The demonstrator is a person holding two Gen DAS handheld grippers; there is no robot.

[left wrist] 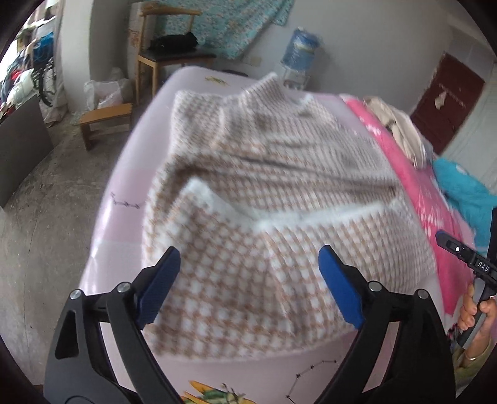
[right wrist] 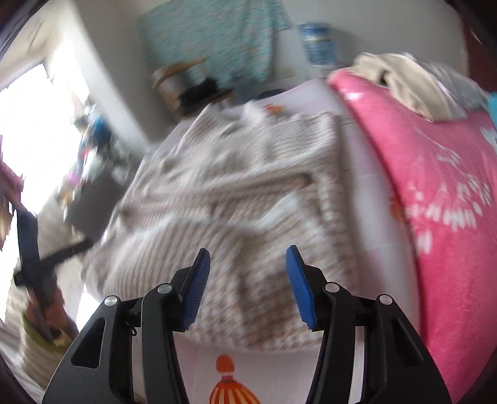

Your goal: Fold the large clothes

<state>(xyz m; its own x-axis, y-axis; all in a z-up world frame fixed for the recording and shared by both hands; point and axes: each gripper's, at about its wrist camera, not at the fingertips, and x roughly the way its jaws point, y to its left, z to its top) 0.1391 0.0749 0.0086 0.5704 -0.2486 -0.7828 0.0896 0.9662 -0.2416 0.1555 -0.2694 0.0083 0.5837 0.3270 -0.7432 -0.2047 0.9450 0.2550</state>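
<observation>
The big garment (left wrist: 264,186) spread on the bed is a tan-and-white houndstooth check with plain white bands along its folded edges, and the sheet (left wrist: 124,186) under it is pale lilac pink with small printed pictures, one an orange-and-white striped balloon (right wrist: 231,385). Beside it lies a hot pink blanket (right wrist: 435,186) with white flower prints, topped by beige clothes (right wrist: 403,77) and a turquoise one (left wrist: 459,192). Both grippers are black with blue finger pads (left wrist: 160,286), and a teal floral cloth (left wrist: 223,28) hangs on the grey wall
</observation>
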